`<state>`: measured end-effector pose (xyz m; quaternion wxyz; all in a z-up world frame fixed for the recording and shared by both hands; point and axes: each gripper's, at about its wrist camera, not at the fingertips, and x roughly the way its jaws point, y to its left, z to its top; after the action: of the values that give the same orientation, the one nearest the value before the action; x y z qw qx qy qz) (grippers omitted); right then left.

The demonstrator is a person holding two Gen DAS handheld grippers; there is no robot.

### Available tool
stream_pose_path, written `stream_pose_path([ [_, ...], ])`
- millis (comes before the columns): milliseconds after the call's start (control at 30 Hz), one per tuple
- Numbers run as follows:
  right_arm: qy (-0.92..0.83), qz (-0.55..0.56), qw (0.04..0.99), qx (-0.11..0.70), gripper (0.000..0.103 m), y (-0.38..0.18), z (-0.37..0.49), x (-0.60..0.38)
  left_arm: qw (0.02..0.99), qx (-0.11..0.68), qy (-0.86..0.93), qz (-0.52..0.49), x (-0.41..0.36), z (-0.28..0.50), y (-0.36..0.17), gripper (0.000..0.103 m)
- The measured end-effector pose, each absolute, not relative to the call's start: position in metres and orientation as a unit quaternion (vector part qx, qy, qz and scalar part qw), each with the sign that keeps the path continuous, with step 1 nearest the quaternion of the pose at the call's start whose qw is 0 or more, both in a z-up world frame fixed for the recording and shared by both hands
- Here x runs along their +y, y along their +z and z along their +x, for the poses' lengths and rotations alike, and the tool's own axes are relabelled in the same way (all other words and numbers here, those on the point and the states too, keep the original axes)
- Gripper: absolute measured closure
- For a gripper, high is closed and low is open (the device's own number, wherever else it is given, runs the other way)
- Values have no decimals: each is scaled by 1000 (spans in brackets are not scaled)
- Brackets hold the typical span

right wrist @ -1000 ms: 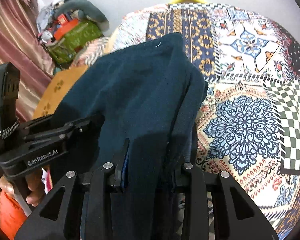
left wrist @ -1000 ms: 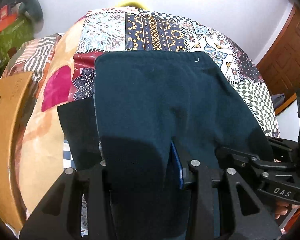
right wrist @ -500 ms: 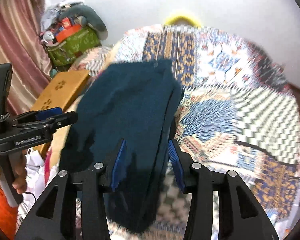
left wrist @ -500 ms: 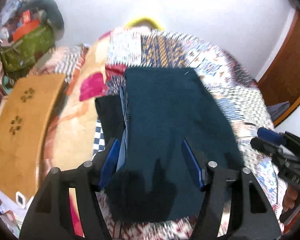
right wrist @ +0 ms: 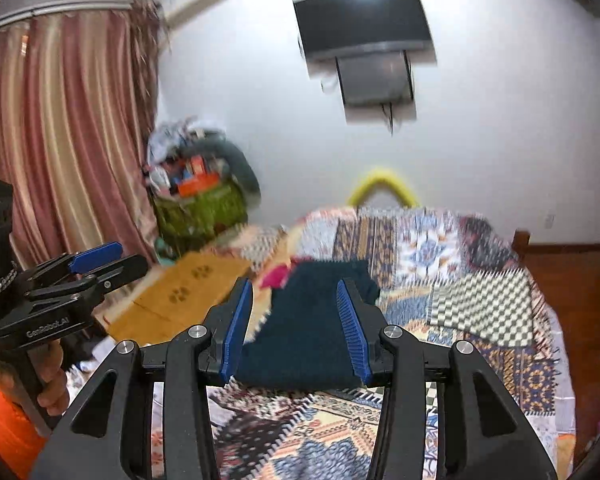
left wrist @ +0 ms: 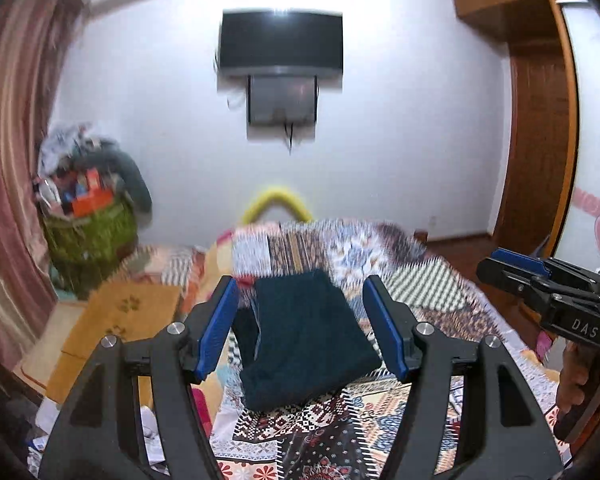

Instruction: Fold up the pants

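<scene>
One pair of dark teal pants (left wrist: 306, 336) lies folded into a compact rectangle on the patchwork bed (left wrist: 428, 292). Two tongs: left tongs (left wrist: 305, 324) spread wide, right tongs (right wrist: 296, 328) moderately parted, both holding nothing, above the pants.

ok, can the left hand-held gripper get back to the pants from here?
Probably yes: the left hand-held gripper is open and empty, and the folded pants lie uncovered on the bed straight ahead.
</scene>
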<state>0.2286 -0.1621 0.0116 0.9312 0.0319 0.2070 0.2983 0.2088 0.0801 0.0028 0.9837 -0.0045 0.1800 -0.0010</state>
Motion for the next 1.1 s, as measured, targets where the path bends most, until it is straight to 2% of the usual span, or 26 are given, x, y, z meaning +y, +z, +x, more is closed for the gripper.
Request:
stream_pose_path([
  [167, 297, 15, 943, 147, 63, 36, 168, -165, 992, 126, 12, -14, 70, 142, 25, 38],
  [267, 295, 11, 948, 122, 62, 41, 141, -165, 994, 106, 18, -21, 66, 115, 30, 24],
  [300, 294, 13, 948, 119, 56, 42, 135, -166, 994, 102, 17, -25, 66, 108, 30, 19],
  [333, 294, 15, 949, 116, 45, 42, 131, -166, 995, 97, 15, -29, 65, 101, 31, 17],
  [467, 272, 14, 957, 101, 26, 39, 120, -169, 996, 82, 24, -28, 61, 79, 32, 2],
  [533, 263, 15, 960, 99, 14, 38, 119, -170, 996, 75, 30, -21, 58, 73, 32, 0],
  [667, 248, 16, 964, 99, 2, 37, 117, -170, 996, 82, 27, -13, 53, 67, 31, 0],
  [1100, 240, 15, 965, 101, 0, 30, 109, -174, 995, 89, 30, -34, 61, 67, 26, 0],
])
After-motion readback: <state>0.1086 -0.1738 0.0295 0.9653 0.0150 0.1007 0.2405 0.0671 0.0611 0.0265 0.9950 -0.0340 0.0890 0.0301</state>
